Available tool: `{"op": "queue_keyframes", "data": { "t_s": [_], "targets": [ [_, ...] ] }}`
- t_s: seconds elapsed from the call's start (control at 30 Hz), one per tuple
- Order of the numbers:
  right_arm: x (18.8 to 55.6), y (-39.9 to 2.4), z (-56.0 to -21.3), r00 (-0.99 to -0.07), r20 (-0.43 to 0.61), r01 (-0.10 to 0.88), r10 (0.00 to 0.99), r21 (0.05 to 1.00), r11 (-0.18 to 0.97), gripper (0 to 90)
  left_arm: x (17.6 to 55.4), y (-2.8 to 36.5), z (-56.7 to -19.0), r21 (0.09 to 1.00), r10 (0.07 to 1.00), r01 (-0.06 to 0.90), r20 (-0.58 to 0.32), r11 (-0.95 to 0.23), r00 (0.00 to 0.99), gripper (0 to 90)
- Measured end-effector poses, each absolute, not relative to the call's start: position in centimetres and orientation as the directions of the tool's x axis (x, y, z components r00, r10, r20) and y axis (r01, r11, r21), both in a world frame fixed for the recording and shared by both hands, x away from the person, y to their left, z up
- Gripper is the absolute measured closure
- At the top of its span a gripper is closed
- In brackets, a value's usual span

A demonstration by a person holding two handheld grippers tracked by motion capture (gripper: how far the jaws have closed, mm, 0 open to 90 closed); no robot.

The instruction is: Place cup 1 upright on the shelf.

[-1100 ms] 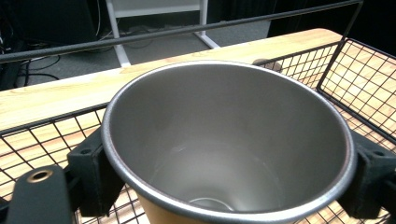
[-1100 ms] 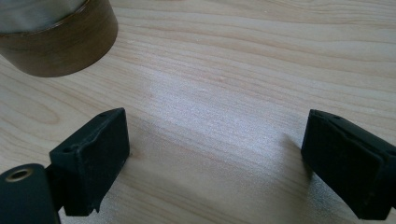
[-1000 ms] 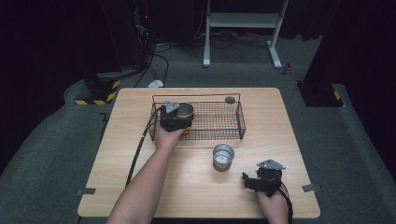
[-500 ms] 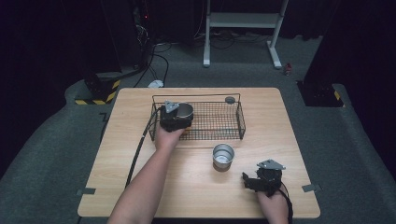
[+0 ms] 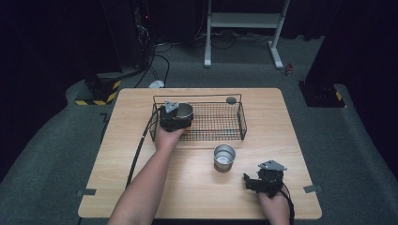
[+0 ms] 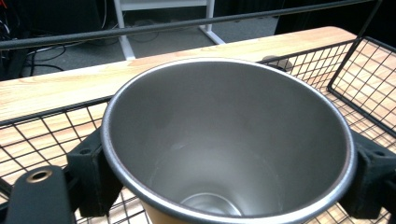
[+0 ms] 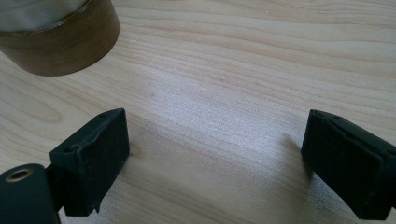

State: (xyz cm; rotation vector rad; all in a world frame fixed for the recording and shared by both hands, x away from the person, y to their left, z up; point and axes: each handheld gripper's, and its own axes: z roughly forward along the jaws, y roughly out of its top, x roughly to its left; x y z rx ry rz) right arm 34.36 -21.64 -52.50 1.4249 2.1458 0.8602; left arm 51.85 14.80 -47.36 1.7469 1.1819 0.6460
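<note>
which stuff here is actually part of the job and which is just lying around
In use: left gripper shut on a steel cup, wire basket, second steel cup on the table, right gripper open beside it.

Lying about: small dark round object behind the basket.

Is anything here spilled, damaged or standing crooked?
Nothing stands out. The left gripper holds a steel cup, empty and undented, at the left end of the wire basket. A second cup stands upright on the table; the right gripper is open over bare wood.
</note>
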Motion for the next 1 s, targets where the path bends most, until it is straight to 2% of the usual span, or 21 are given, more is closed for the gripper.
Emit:
{"op": "queue_keyframes", "data": {
  "t_s": [0.77,0.93,1.0],
  "targets": [
    [34.32,-21.60,-52.51,-0.383,-0.005,0.662,0.924,0.696,0.279,7.7,51.62,15.32,-47.41,0.872,0.917,0.464,-0.044,-0.160,0.397,12.6],
    [34.33,-21.60,-52.51,-0.383,-0.006,0.662,0.924,0.696,0.279,7.7,51.60,15.23,-47.00,0.861,0.920,0.469,-0.005,-0.195,0.391,3.5],
    [34.32,-21.60,-52.51,-0.383,-0.005,0.662,0.924,0.696,0.279,7.7,51.59,15.33,-46.93,0.855,0.914,0.484,-0.028,-0.187,0.404,0.0]
  ]
}}
